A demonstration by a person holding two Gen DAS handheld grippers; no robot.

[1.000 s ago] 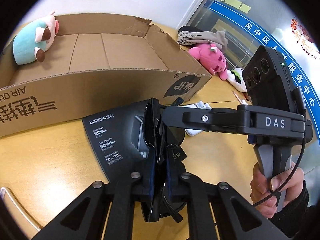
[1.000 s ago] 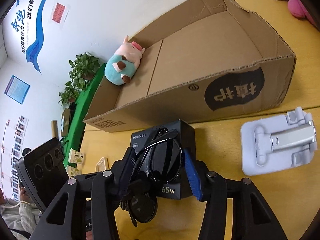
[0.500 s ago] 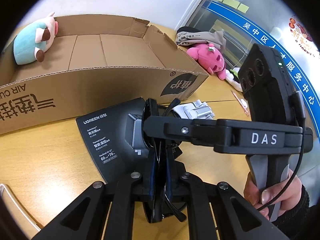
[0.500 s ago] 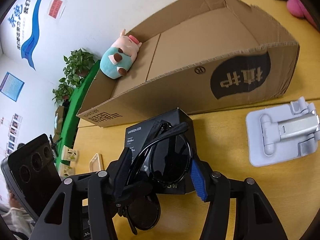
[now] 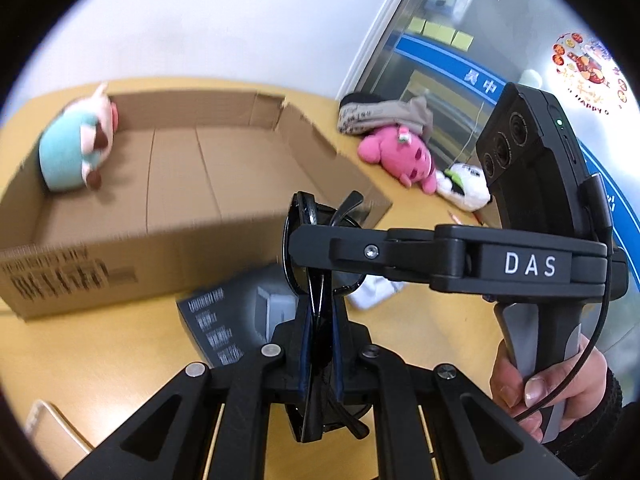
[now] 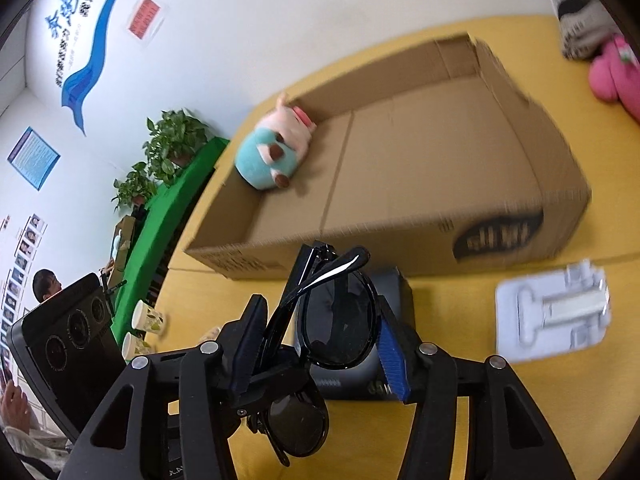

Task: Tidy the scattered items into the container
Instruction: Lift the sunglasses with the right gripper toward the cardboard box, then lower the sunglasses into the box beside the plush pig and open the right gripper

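Black folded sunglasses [image 5: 316, 264] are clamped edge-on in my left gripper [image 5: 320, 344], which is shut on them and holds them above the table. My right gripper [image 6: 320, 344] reaches in from the right; its fingers stand on either side of one lens [image 6: 340, 320] of the same sunglasses, the jaws wider than the frame. The open cardboard box [image 5: 168, 184] lies just beyond, with a teal and pink plush pig [image 5: 76, 148] in its far left corner; the box [image 6: 420, 168] and the pig [image 6: 272, 152] also show in the right wrist view.
A black charger box [image 5: 236, 320] lies on the yellow table under the grippers. A white folding stand [image 6: 556, 312] lies to the right. A pink plush [image 5: 400, 156], a white plush [image 5: 464, 188] and a grey cloth [image 5: 380, 116] sit at the far right.
Both grippers have risen with the sunglasses, off the black charger box and toward the cardboard box. The view now looks down into the box more.
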